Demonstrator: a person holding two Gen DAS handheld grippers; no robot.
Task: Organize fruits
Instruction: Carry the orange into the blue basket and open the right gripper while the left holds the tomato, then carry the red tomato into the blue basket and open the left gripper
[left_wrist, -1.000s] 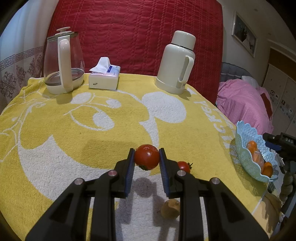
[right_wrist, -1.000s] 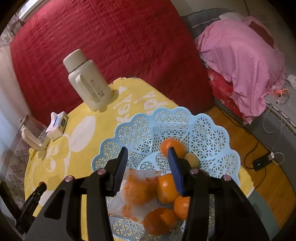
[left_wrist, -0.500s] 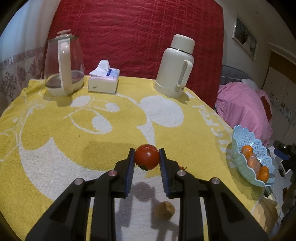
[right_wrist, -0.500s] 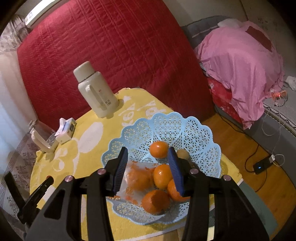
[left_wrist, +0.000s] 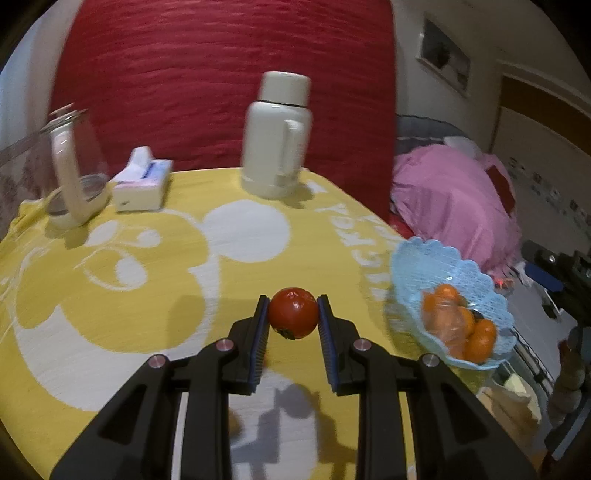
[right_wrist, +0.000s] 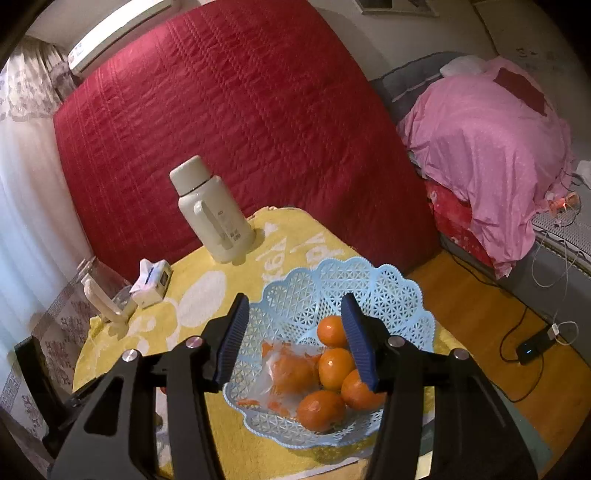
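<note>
Tomato lifted, basket waiting

The left tongs (left_wrist: 292, 320) clamp a red tomato (left_wrist: 292, 313) above the yellow counter (left_wrist: 110, 295); the right tongs (right_wrist: 293, 338), just opening, hold nothing over the blue basket (right_wrist: 373, 291) of oranges (right_wrist: 334, 363).

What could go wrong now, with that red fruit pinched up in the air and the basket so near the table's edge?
The left gripper holds the round red fruit only at its sides, so it might slip and drop. The blue basket sits at the tablecloth's edge, already holding oranges; a nudge could tip it off.
</note>
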